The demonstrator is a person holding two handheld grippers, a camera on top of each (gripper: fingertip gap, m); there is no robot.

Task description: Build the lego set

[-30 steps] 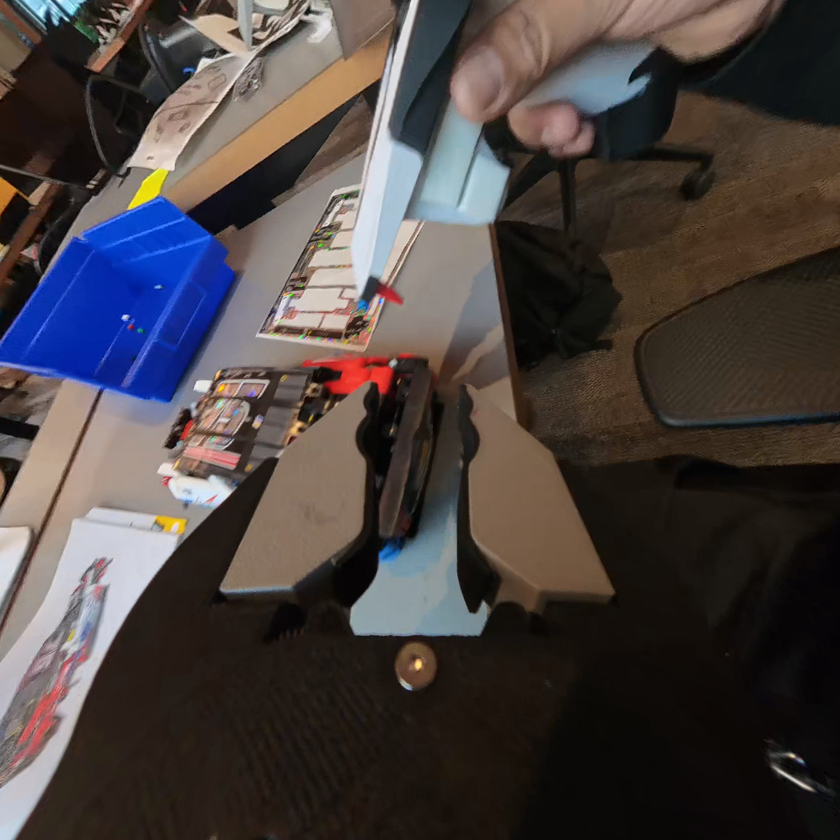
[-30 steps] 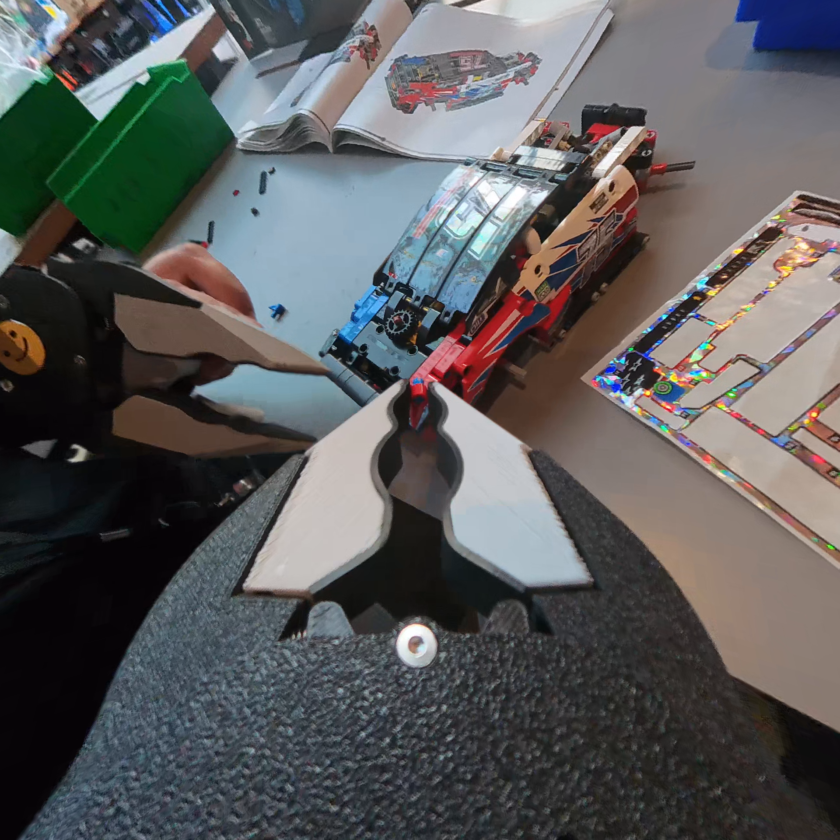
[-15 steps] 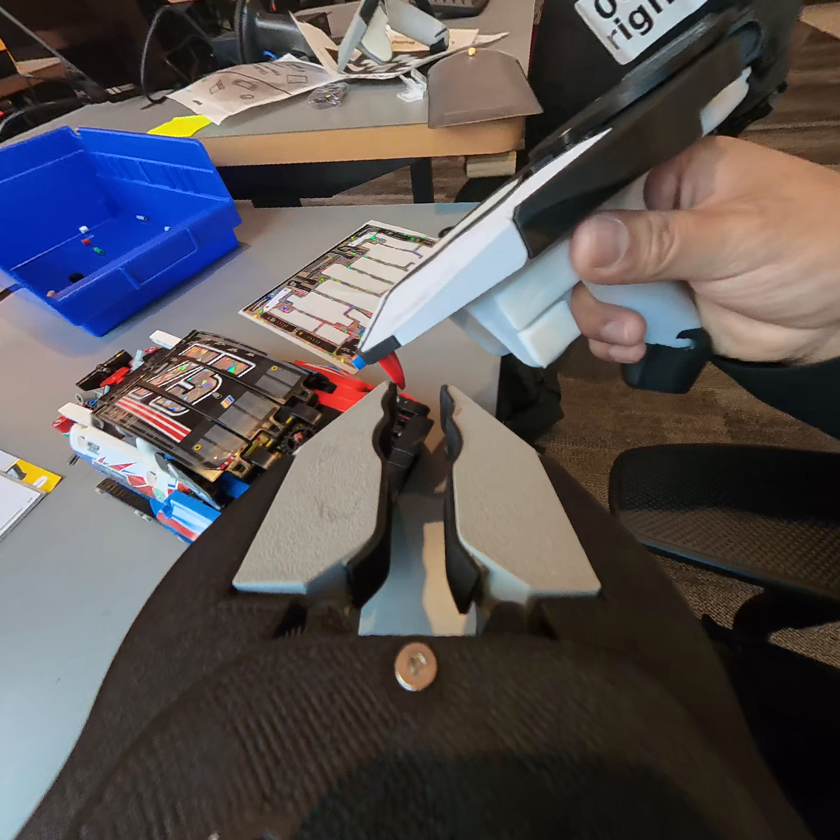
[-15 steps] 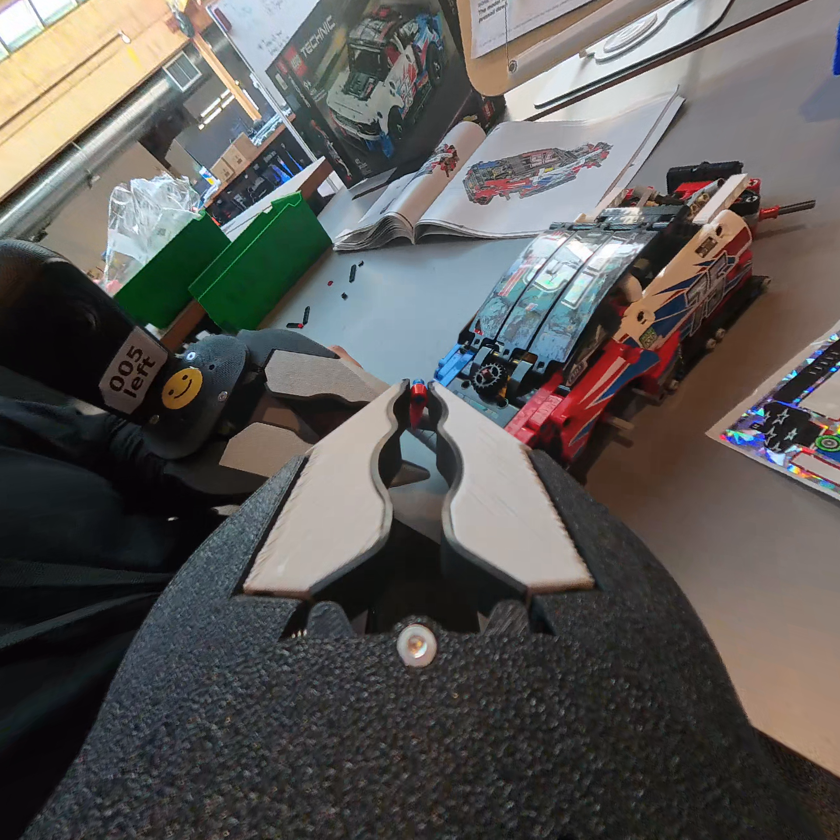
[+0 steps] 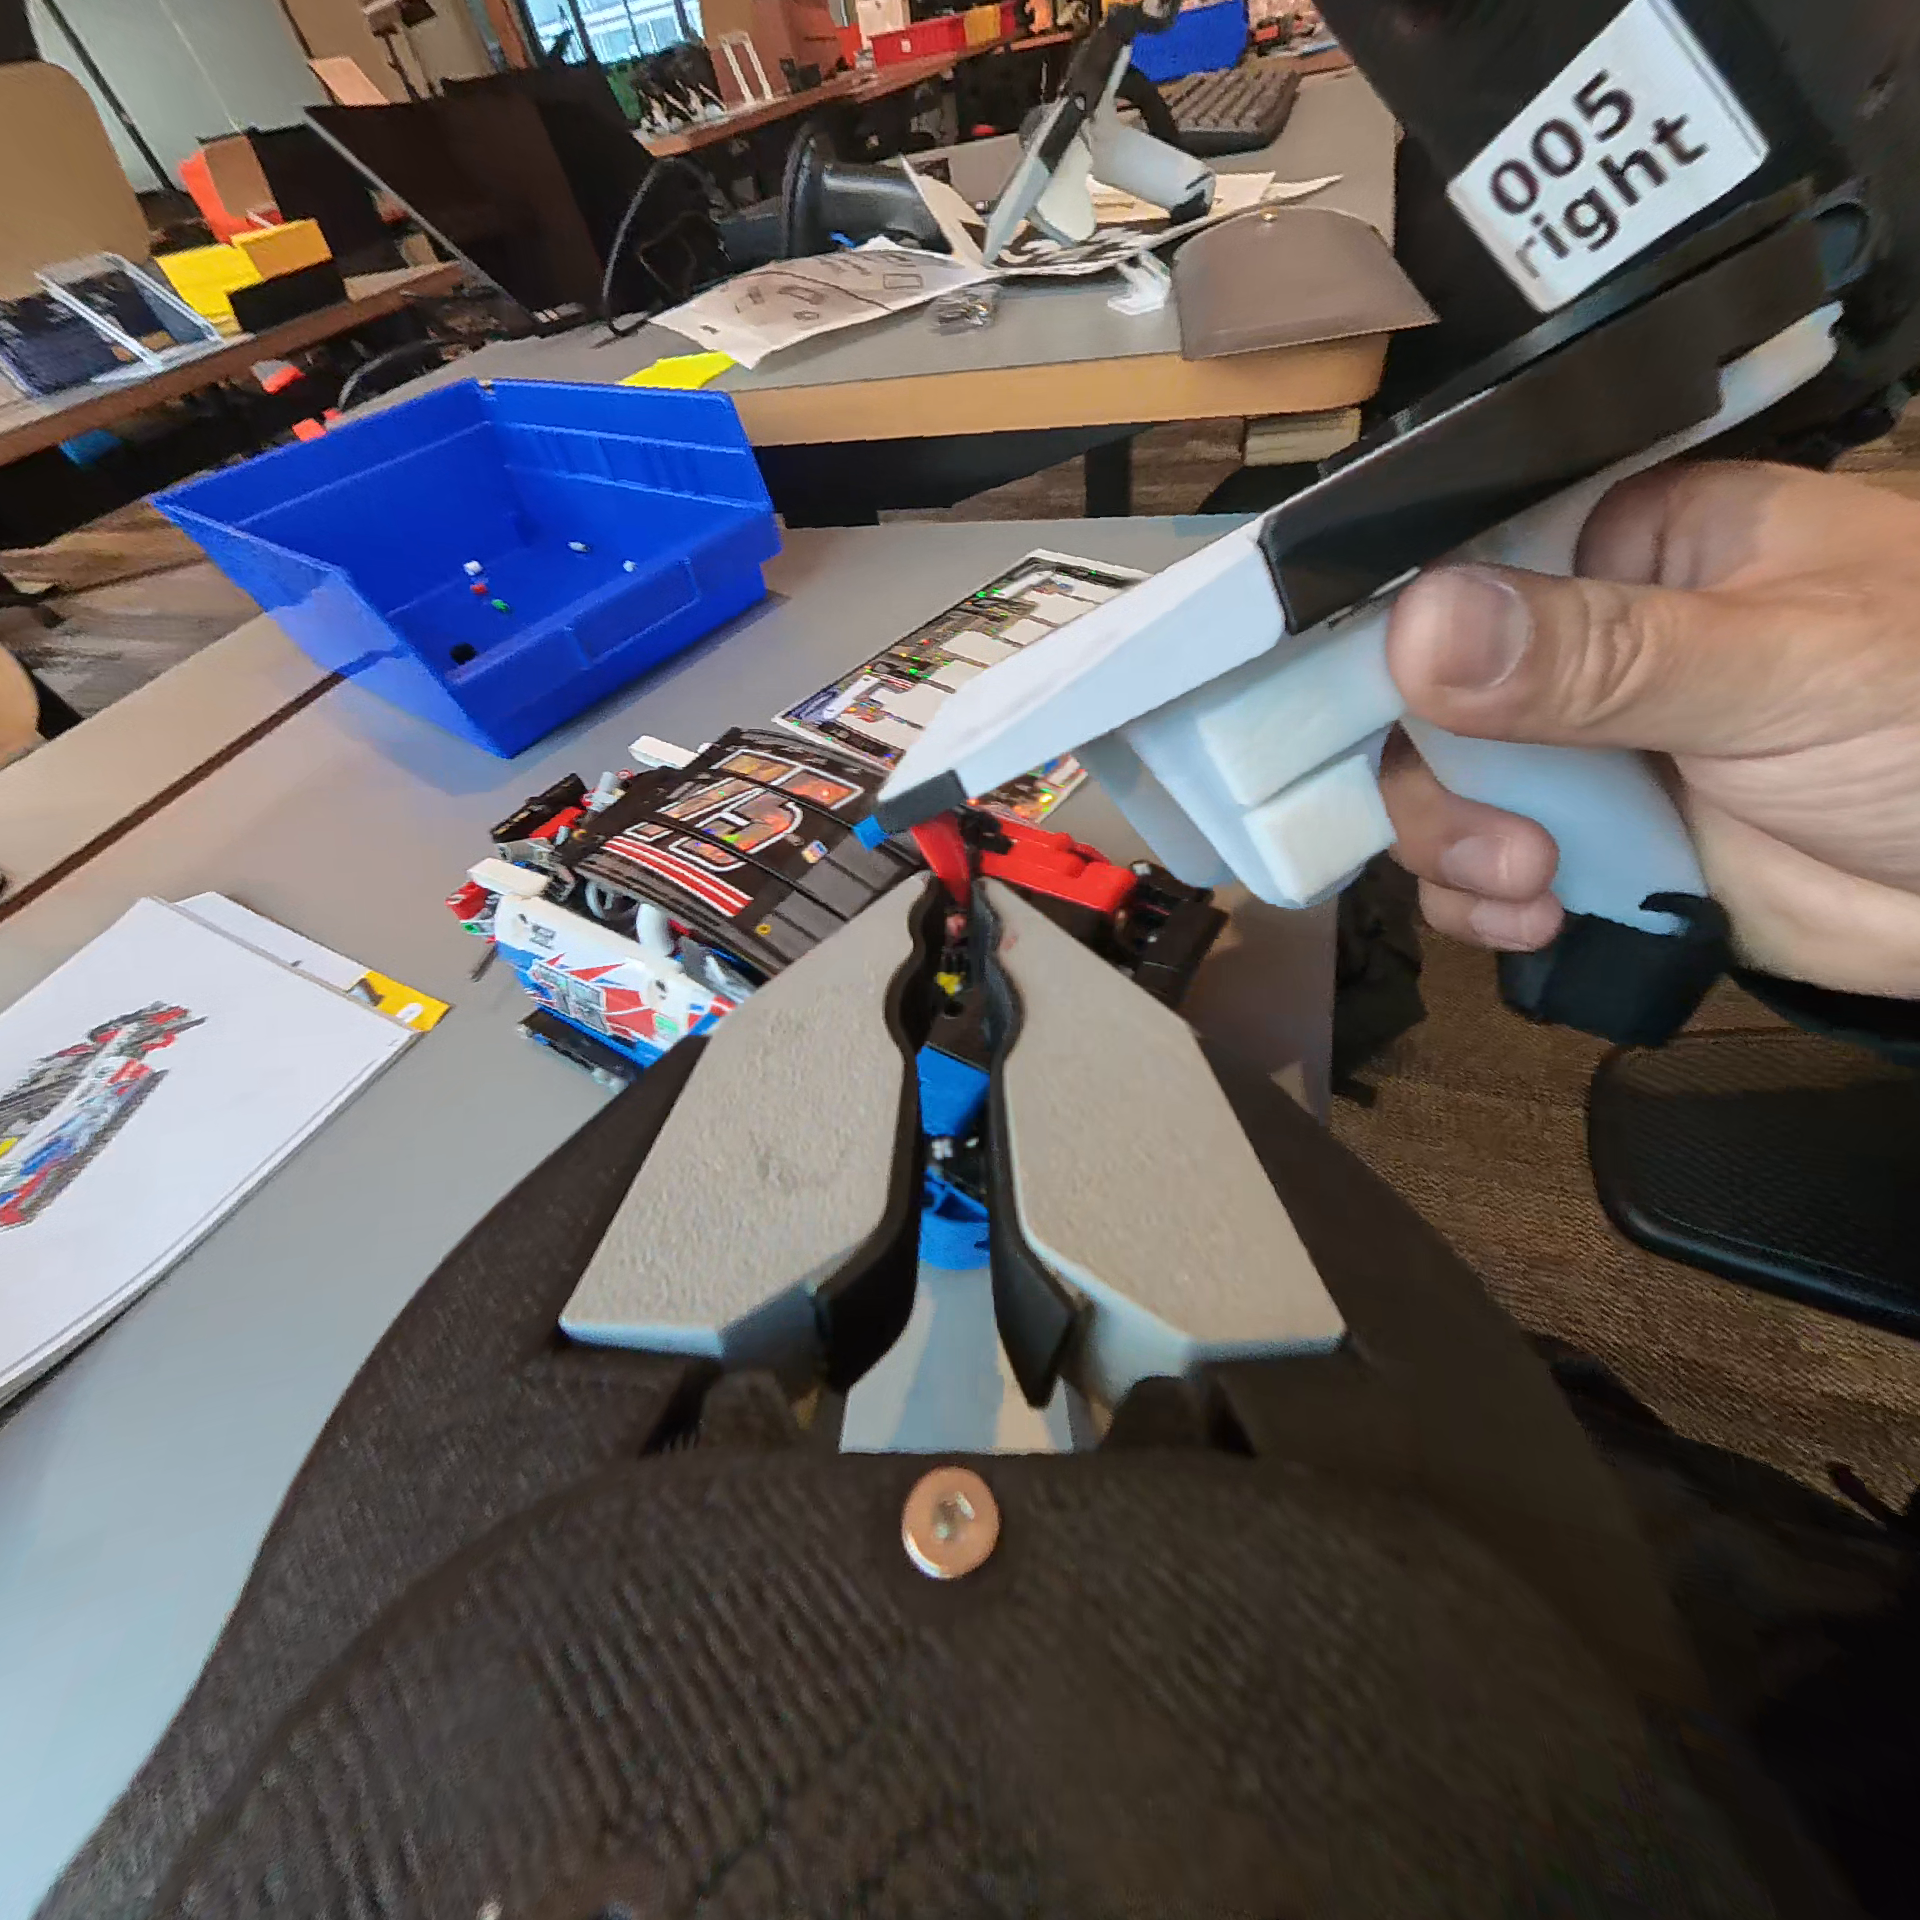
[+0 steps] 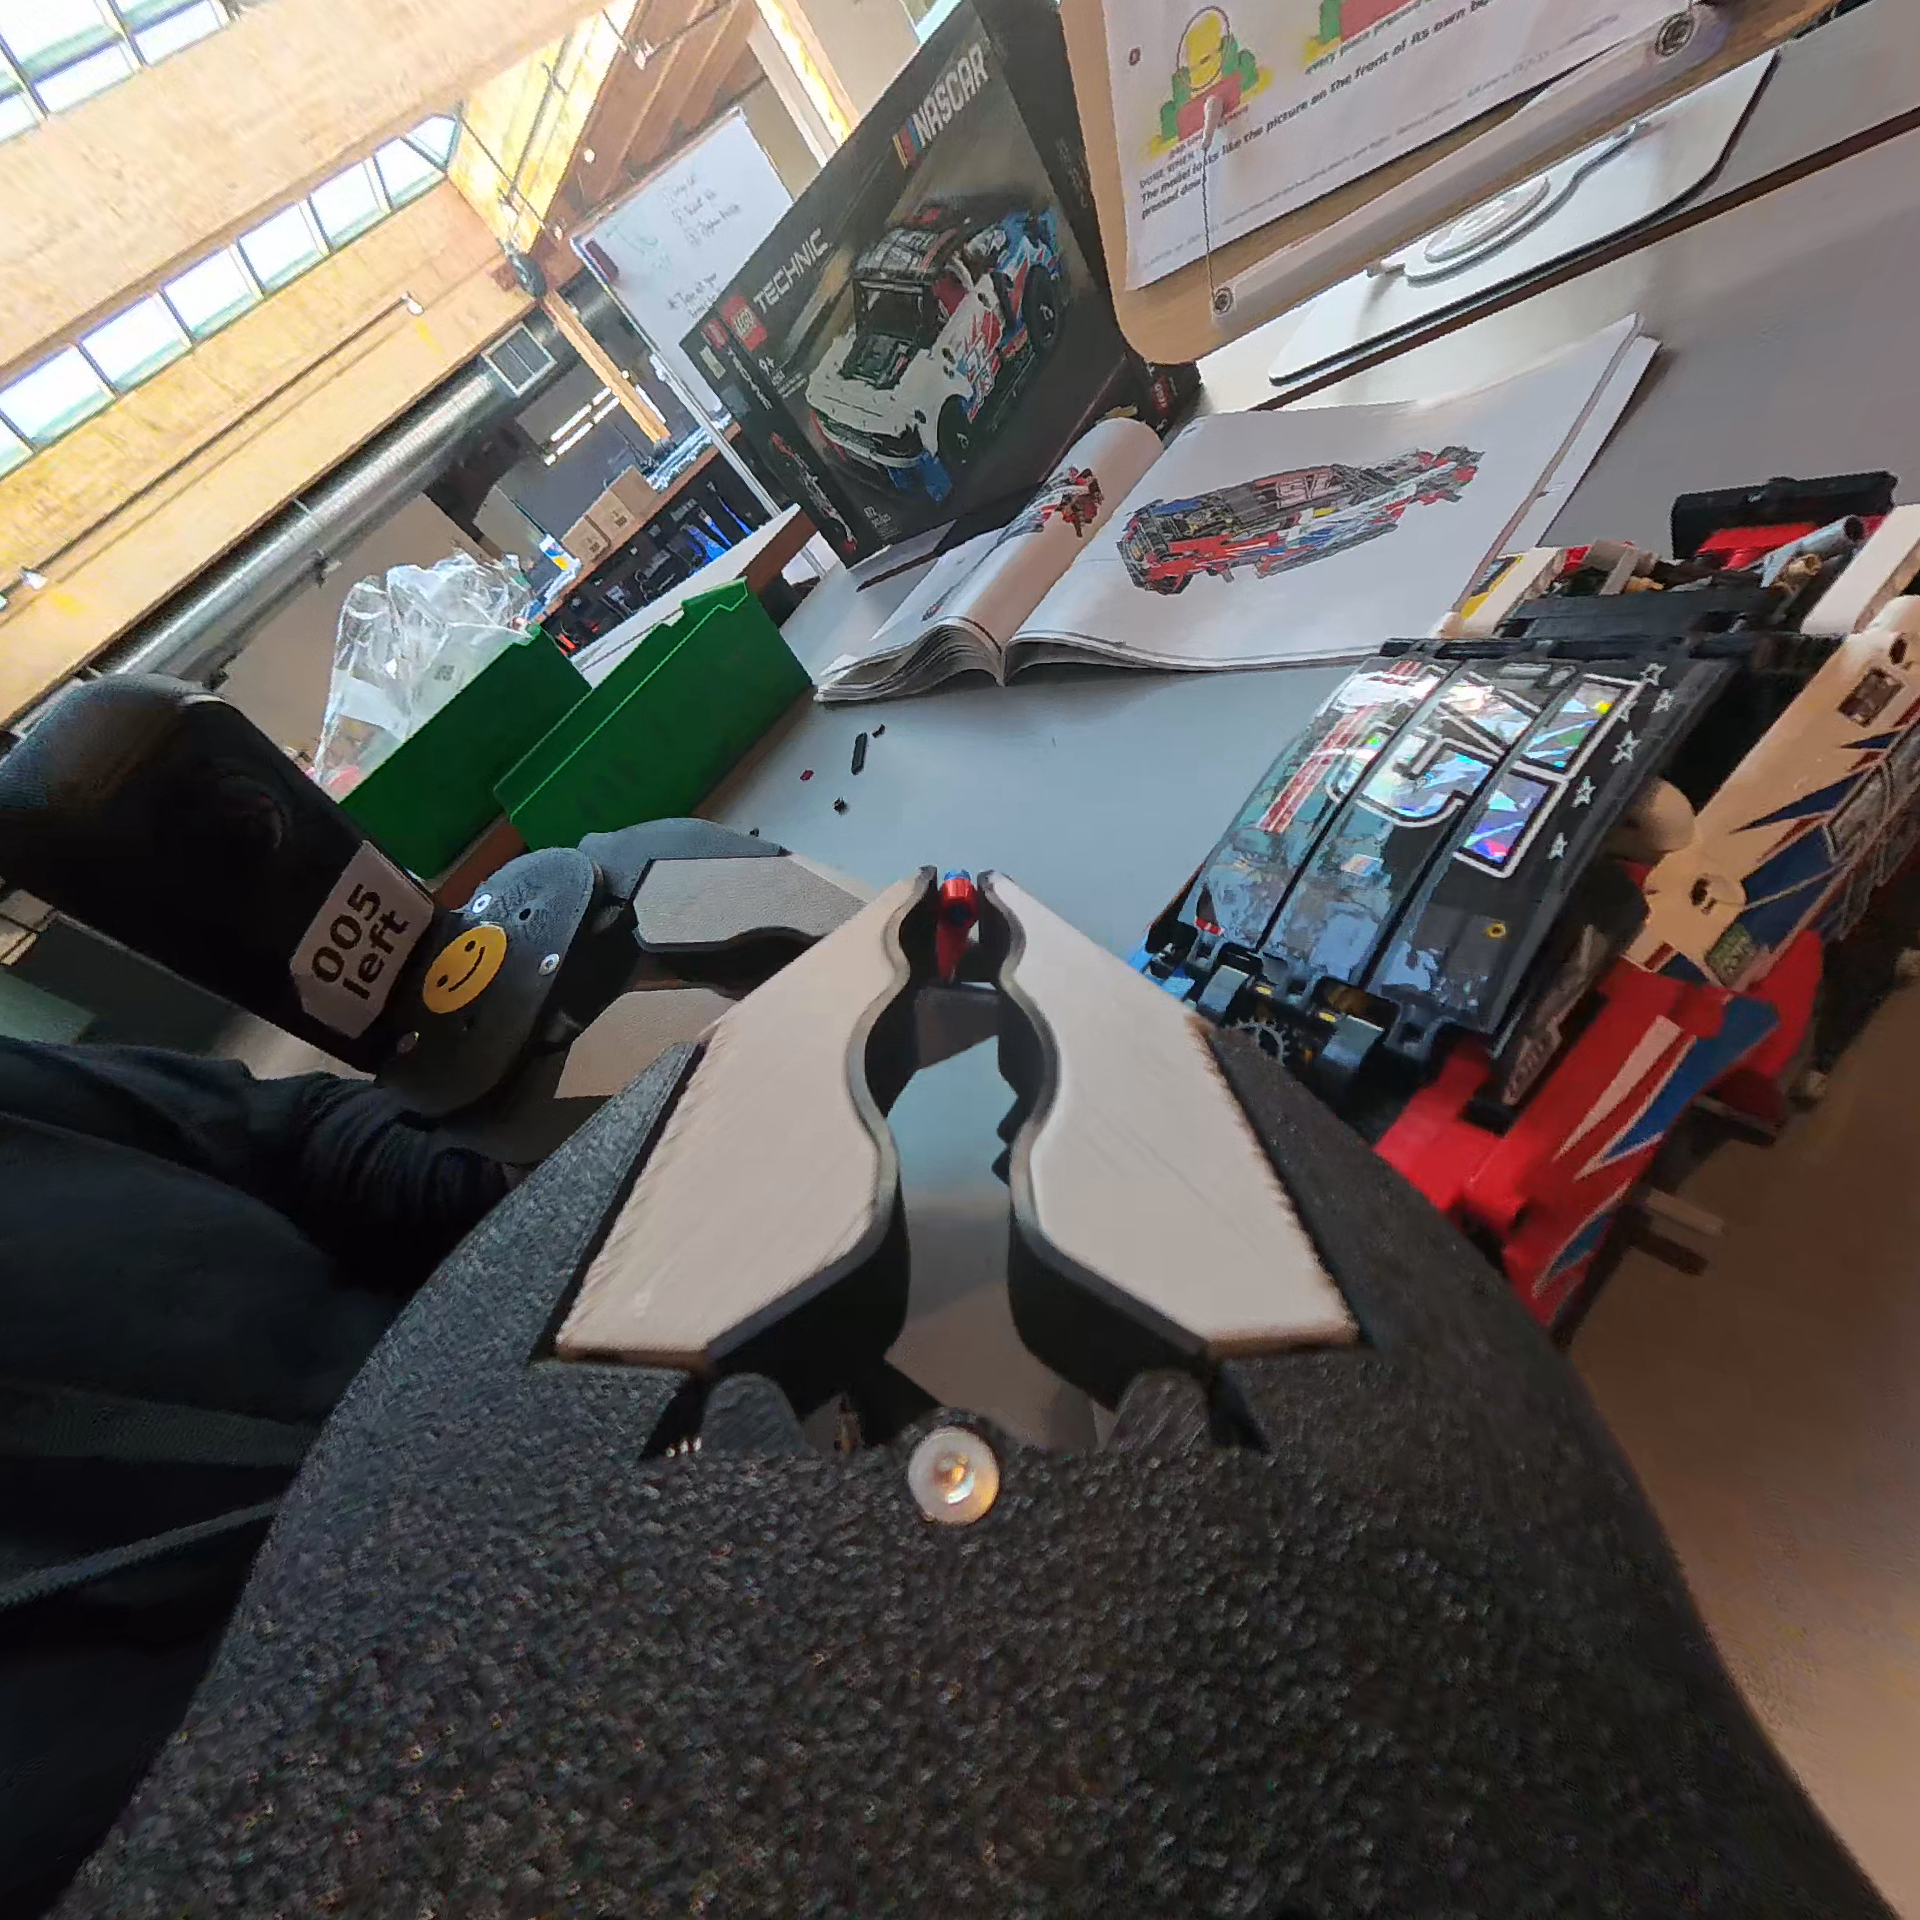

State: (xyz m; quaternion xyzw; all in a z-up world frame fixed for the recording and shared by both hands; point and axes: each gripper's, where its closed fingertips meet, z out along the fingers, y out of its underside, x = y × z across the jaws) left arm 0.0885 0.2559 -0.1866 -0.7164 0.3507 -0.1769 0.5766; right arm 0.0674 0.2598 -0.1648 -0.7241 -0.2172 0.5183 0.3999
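The lego car (image 5: 727, 831) stands on the grey table (image 5: 312, 790); it also shows in the right wrist view (image 6: 1455, 831). My right gripper (image 6: 954, 883) is shut on a small red piece with a blue end (image 6: 951, 920), held above the table left of the car's front. In the left wrist view that gripper (image 5: 914, 795) reaches in from the right with the red piece (image 5: 943, 857). My left gripper (image 5: 958, 902) hovers over the car's front, jaws nearly together. The piece's lower end sits at its tips. I cannot tell whether they pinch it.
A blue bin (image 5: 499, 582) with a few small pieces and a shiny sticker sheet (image 5: 935, 665) lie beyond the car. The open instruction booklet (image 6: 1299, 561), the set's box (image 6: 914, 312), green bins (image 6: 665, 727) and loose small pieces (image 6: 860, 750) are on the table. A chair (image 5: 1766, 1164) stands right. Only a small space, under 4 cm, lies between the two pairs of fingers.
My left gripper's jaws have narrowed from a wide hold around the car's front to almost together. My right gripper has carried the red piece from beside the car up to the left gripper's tips.
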